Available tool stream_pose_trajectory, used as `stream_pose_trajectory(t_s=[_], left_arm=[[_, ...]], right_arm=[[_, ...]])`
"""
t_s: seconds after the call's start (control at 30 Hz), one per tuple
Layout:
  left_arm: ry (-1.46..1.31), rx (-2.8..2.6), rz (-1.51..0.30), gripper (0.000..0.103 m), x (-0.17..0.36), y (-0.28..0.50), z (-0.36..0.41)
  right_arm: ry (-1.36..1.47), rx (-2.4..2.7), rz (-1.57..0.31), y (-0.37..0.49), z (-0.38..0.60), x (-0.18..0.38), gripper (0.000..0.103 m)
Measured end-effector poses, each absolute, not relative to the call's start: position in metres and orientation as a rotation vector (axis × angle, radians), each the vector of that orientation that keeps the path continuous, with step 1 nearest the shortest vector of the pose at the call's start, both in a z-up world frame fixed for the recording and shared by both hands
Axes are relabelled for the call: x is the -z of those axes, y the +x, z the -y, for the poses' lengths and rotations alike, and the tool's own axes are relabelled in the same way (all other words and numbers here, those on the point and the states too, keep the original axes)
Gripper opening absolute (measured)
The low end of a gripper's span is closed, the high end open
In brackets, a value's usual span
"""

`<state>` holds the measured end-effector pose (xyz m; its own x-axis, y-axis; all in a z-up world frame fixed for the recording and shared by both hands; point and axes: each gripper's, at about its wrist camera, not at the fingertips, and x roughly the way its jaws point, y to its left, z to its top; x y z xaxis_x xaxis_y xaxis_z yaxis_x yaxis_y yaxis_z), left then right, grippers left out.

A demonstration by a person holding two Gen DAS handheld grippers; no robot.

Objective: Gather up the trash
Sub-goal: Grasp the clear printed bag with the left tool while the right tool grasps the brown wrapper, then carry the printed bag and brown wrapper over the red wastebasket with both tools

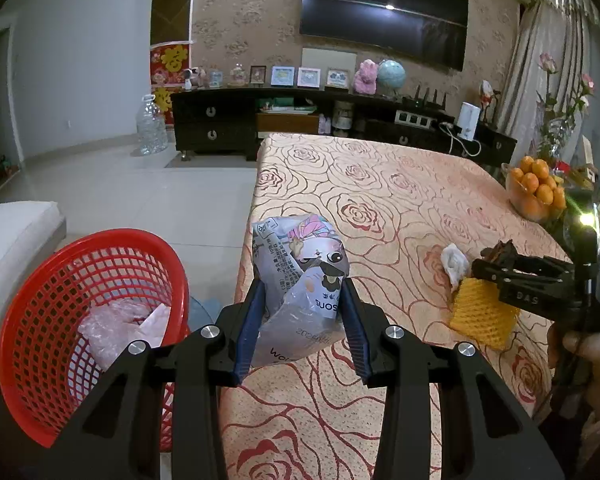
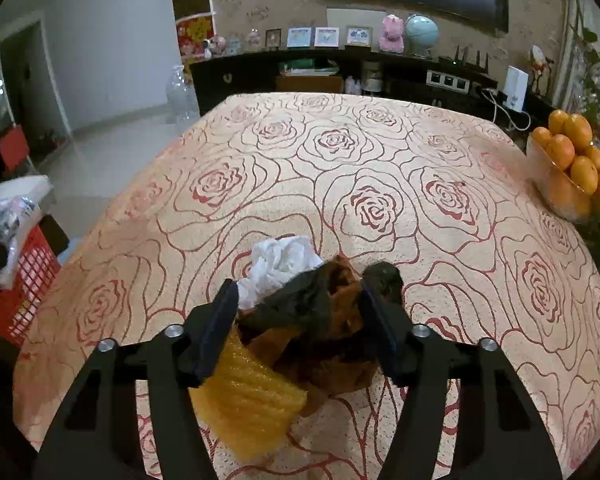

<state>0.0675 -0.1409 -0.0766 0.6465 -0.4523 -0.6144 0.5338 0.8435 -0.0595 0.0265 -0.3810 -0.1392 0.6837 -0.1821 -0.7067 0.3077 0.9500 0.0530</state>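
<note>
My left gripper (image 1: 304, 280) is shut on a crumpled grey snack bag with a cartoon print (image 1: 300, 276), held above the table's left edge beside the red mesh basket (image 1: 52, 272). The basket holds pink plastic and paper scraps (image 1: 120, 324). My right gripper (image 2: 300, 292) is shut on a dark brown and black wrapper (image 2: 324, 312). A yellow foam fruit net (image 2: 252, 396) lies under it and a crumpled white tissue (image 2: 280, 260) just beyond it. In the left wrist view the right gripper (image 1: 496, 258) sits over the net (image 1: 480, 312) and tissue (image 1: 454, 262).
The table wears a rose-patterned cloth (image 2: 340, 152). A glass bowl of oranges (image 2: 572, 172) stands at its right edge. The red basket shows at the left (image 2: 24, 280) in the right wrist view. A dark TV cabinet (image 1: 228, 120) and a water jug (image 1: 151, 126) stand beyond.
</note>
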Motion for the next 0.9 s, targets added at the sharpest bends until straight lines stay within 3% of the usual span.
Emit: stream_pose_trajectory(t_s=[0.27, 0.9], left_arm=[[0.135, 0.553, -0.659, 0.037, 0.08, 0.068, 0.142], [0.113, 0.531, -0.622, 0.037, 0.076, 0.065, 0.135]], right_arm=[[0.166, 0.276, -0.766, 0.024, 0.379, 0.138, 0.044], [0.185, 0.3, -0.575, -0.009, 0.383, 0.087, 0.042]])
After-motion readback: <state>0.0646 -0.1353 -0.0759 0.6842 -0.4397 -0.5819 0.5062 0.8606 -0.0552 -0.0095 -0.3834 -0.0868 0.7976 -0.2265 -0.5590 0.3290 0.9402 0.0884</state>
